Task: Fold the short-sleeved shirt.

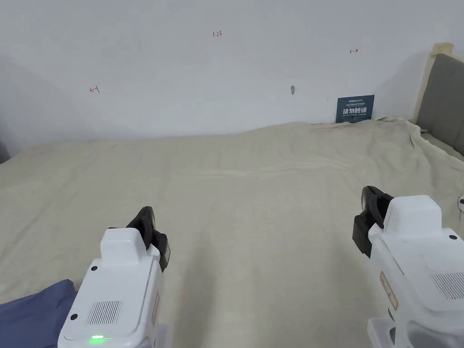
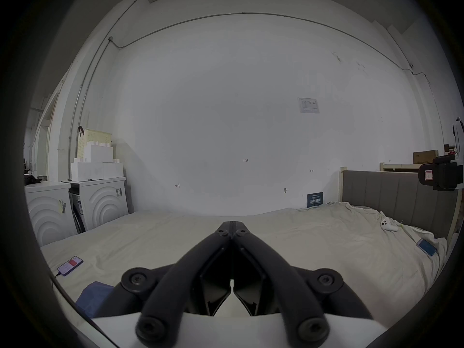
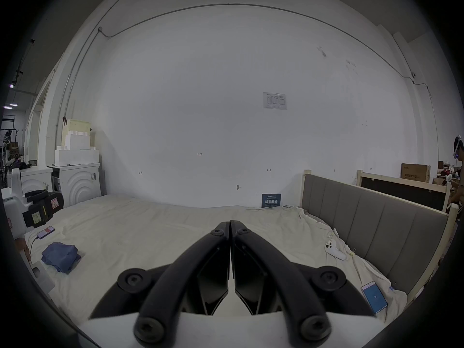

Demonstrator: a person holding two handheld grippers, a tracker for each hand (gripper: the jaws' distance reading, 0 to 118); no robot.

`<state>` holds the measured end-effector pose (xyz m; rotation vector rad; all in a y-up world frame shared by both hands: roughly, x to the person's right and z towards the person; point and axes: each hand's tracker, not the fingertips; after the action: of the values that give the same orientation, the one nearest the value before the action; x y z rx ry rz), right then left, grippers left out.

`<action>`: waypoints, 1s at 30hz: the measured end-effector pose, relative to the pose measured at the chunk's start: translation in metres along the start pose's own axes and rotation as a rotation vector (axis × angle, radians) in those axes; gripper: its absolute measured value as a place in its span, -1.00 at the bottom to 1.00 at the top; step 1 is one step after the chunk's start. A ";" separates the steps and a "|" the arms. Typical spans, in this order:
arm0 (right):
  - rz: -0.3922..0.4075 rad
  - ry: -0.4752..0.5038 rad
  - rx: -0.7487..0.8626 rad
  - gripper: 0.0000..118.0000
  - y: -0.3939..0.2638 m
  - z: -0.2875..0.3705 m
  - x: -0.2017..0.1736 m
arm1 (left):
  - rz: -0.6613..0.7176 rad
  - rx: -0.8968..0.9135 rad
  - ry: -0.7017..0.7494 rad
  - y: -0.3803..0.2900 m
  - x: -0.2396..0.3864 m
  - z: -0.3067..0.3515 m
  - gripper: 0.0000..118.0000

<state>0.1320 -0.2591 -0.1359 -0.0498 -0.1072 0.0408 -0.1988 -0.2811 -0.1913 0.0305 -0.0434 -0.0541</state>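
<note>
Both claws pressed together, empty — left claw [image 2: 232,224], right claw [image 3: 229,223] above bed [image 1: 272,181]; blue shirt [image 3: 61,255] bunched near-left.

shirt [image 3: 61,256] on bed [image 1: 253,181] at left, headboard [image 3: 371,225] at right, wall [image 1: 181,68] behind

- wall [image 1: 181,68]: small red handwritten number "1.23" [image 1: 217,34], high centre in head view
- same wall: two red hand-drawn arrow marks, one left [image 1: 94,89], one right [image 1: 354,51]; symbols, not text
- dark blue sign [image 1: 355,108] leaning on the wall at the bed's far edge: white characters, too small to make out
- white paper sheet [image 3: 274,100] high on the wall: print illegible
- stickers on both grippers: illegible
</note>
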 end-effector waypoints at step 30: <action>-0.017 -0.019 0.018 0.86 -0.001 0.003 0.004 | 0.070 0.011 0.029 0.001 -0.018 0.004 1.00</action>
<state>0.1359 -0.2597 -0.1324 -0.0307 -0.1258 0.0248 -0.2166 -0.2791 -0.1879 0.0404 -0.0153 0.0162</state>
